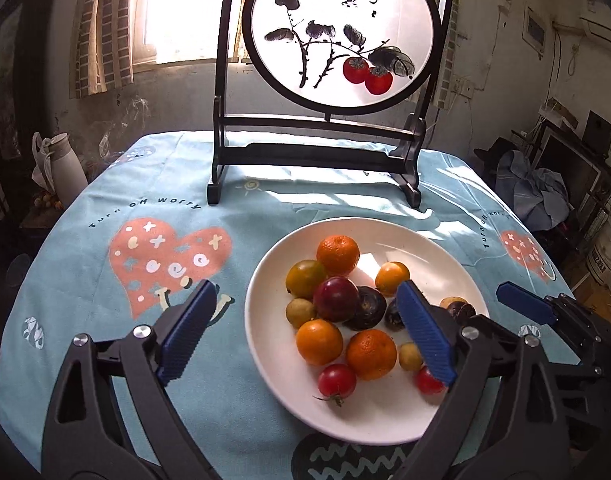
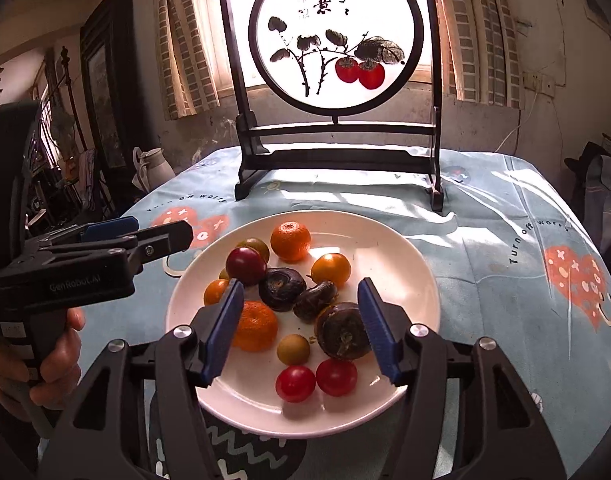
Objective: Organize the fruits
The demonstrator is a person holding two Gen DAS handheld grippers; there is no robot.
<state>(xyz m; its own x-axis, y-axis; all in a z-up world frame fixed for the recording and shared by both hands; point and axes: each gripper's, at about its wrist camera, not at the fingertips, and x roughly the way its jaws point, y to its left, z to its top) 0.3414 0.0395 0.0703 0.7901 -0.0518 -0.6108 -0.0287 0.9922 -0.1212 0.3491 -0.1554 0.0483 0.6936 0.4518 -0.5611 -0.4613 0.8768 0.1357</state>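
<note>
A white plate (image 1: pixel 445 256) holds several fruits: orange mandarins (image 1: pixel 338 255), red cherry tomatoes (image 1: pixel 336 380), a dark red plum (image 1: pixel 336 298), dark brown water chestnuts (image 1: pixel 368 309) and small yellow-green fruits (image 1: pixel 300 312). My left gripper (image 1: pixel 305 320) is open and empty, held over the plate's near left part. The plate (image 2: pixel 405 256) also shows in the right wrist view. My right gripper (image 2: pixel 299 316) is open and empty above the plate's near half, with a water chestnut (image 2: pixel 341 330) beside its right finger. The left gripper (image 2: pixel 161 240) appears at the left there, held by a hand.
The table carries a light blue cloth (image 1: pixel 105 208) with pink hearts. A black-framed round painted screen (image 1: pixel 337 36) stands at the table's back. A white jug (image 1: pixel 61 168) stands off the table's left. Clutter lies to the right (image 1: pixel 545 184).
</note>
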